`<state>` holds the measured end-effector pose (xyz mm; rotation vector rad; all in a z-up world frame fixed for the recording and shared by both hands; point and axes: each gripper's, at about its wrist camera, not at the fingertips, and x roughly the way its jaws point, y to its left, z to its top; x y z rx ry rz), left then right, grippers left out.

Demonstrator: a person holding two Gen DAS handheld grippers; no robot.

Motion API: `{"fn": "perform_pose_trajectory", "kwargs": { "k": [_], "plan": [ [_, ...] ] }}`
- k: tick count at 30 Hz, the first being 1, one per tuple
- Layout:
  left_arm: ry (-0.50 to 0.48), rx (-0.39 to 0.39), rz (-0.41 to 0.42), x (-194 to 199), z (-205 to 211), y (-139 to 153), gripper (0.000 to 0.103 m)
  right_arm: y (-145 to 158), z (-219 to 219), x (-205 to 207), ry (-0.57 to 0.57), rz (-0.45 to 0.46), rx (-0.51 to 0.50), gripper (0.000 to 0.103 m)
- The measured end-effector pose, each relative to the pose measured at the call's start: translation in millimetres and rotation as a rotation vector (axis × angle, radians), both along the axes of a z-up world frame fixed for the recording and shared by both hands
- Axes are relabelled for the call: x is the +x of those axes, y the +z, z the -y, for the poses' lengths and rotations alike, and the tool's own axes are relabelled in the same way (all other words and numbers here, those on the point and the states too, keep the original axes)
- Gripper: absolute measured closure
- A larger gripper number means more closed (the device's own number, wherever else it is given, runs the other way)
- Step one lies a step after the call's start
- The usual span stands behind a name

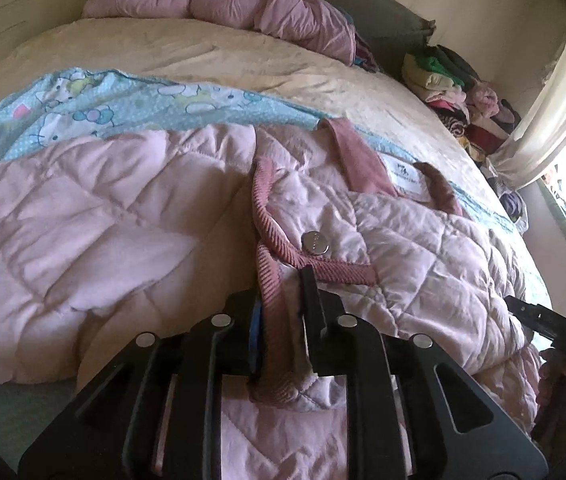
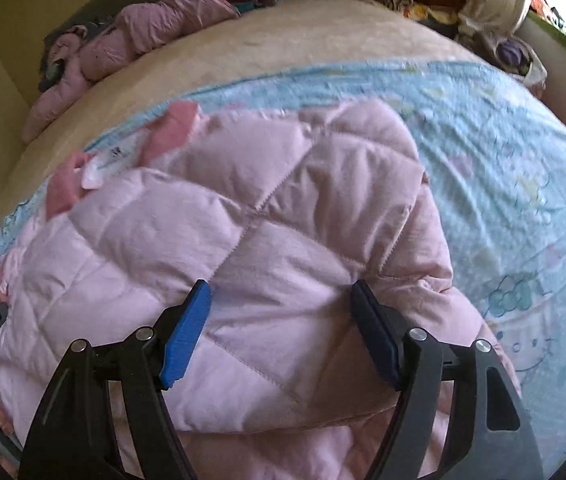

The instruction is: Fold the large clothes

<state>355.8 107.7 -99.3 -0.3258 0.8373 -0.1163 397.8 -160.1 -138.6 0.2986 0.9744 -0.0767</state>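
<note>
A pink quilted jacket (image 1: 83, 224) lies spread on the bed, with darker pink ribbed trim (image 1: 269, 200) along its front edge and a silver snap (image 1: 315, 242). My left gripper (image 1: 281, 300) is shut on the ribbed front edge of the jacket. In the right wrist view the jacket (image 2: 243, 216) fills the middle, folded over on itself. My right gripper (image 2: 281, 312) is open, its blue pad (image 2: 187, 336) and dark pad (image 2: 375, 336) straddling the jacket's quilted surface. The right gripper also shows in the left wrist view (image 1: 551, 324) at the jacket's right edge.
A light blue cartoon-print sheet (image 1: 123, 108) lies under the jacket on a cream bed cover (image 1: 203, 52). Another pink padded garment (image 1: 223, 4) is bunched at the bed's far side. A pile of folded clothes (image 1: 455, 84) and a curtain (image 1: 555, 100) stand at the right.
</note>
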Motion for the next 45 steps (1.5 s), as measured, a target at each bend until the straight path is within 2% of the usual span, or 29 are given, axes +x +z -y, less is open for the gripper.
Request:
{"fn": "perform_pose_trajectory", "kwargs": {
  "k": [4,8,11,13,15,17,19,20,26,32,45],
  "plan": [
    [-0.002,0.015,-0.012,1.0,1.3,-3.1,0.087,-7.1,-1.1,-0.4,-0.012,0.002,-0.012,0.031],
    [-0.005,0.037,-0.034,-0.5,2.4,-0.7,0.081,1.9,-2.4,-9.5,0.003,0.017,0.007,0.028],
    [-0.010,0.027,-0.047,-3.2,1.3,3.4,0.068,10.3,-4.3,-22.7,0.028,0.057,0.050,0.016],
    [-0.010,0.037,-0.043,-6.3,1.9,8.2,0.049,15.8,-6.6,-32.9,0.037,0.075,0.062,0.016],
    [-0.007,0.049,-0.035,-9.7,3.3,13.6,0.041,20.8,-9.3,-39.6,0.040,0.087,0.064,0.016],
    [-0.007,0.065,-0.023,-14.4,5.3,21.0,0.038,26.1,-12.3,-47.1,0.045,0.104,0.073,0.015],
    [-0.004,0.069,-0.011,-17.9,5.7,27.5,0.014,33.0,-15.7,-54.0,0.050,0.117,0.087,0.015],
    [0.001,0.071,-0.001,-20.5,5.6,30.9,0.011,35.9,-17.4,-56.4,0.053,0.123,0.090,0.012],
    [0.039,0.073,0.023,-34.8,0.8,49.8,0.009,61.4,-29.4,-74.5,0.077,0.188,0.081,0.005],
    [0.057,0.082,0.008,-46.1,-3.1,55.2,0.009,81.6,-42.9,-86.2,0.100,0.228,0.096,0.005],
    [0.066,0.116,0.057,-79.2,-9.5,90.0,0.009,131.9,-90.9,-101.4,0.190,0.305,0.128,0.005]
  ]
}}
